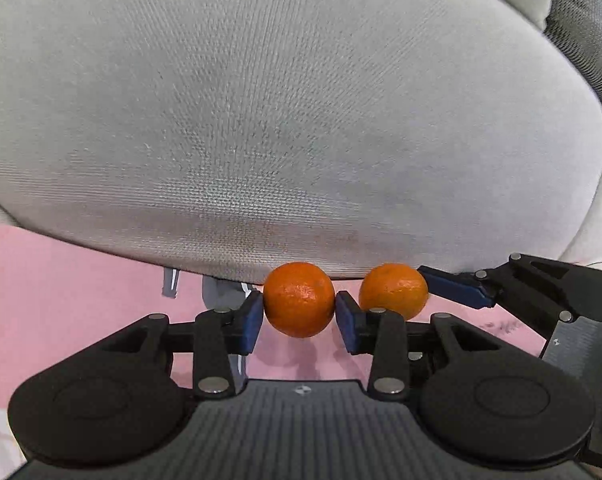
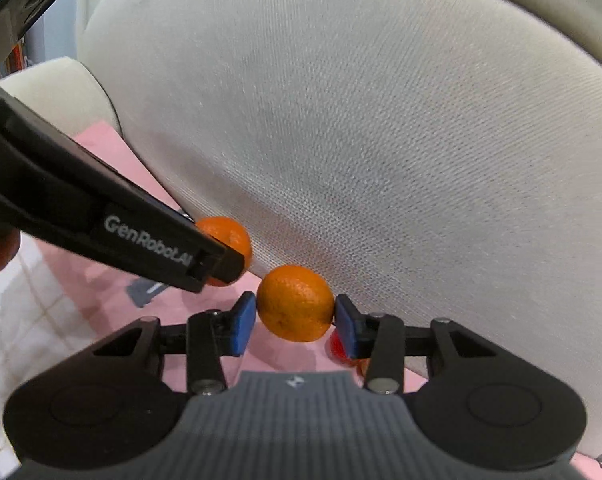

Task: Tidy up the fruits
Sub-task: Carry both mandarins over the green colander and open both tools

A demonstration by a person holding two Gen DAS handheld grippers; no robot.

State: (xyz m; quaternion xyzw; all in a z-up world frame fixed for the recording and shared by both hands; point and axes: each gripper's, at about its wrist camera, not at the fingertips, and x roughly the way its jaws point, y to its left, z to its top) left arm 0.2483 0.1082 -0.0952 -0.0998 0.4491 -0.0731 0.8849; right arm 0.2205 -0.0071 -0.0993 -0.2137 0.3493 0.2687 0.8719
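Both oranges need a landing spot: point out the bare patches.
Bare pink mat lies left of the left claw, bordered by the grey cushion. Crowded near the right claw: a red fruit sits below the held oranges.

2 oranges (image 1: 299,300) side by side

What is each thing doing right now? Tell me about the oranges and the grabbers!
Left gripper: shut on an orange.
Round orange in the left gripper: pinched between blue fingers, lifted off the pink mat.
Right gripper: shut on an orange.
Round orange in the right gripper: pinched, lifted.
Red fruit: mostly hidden behind a finger.
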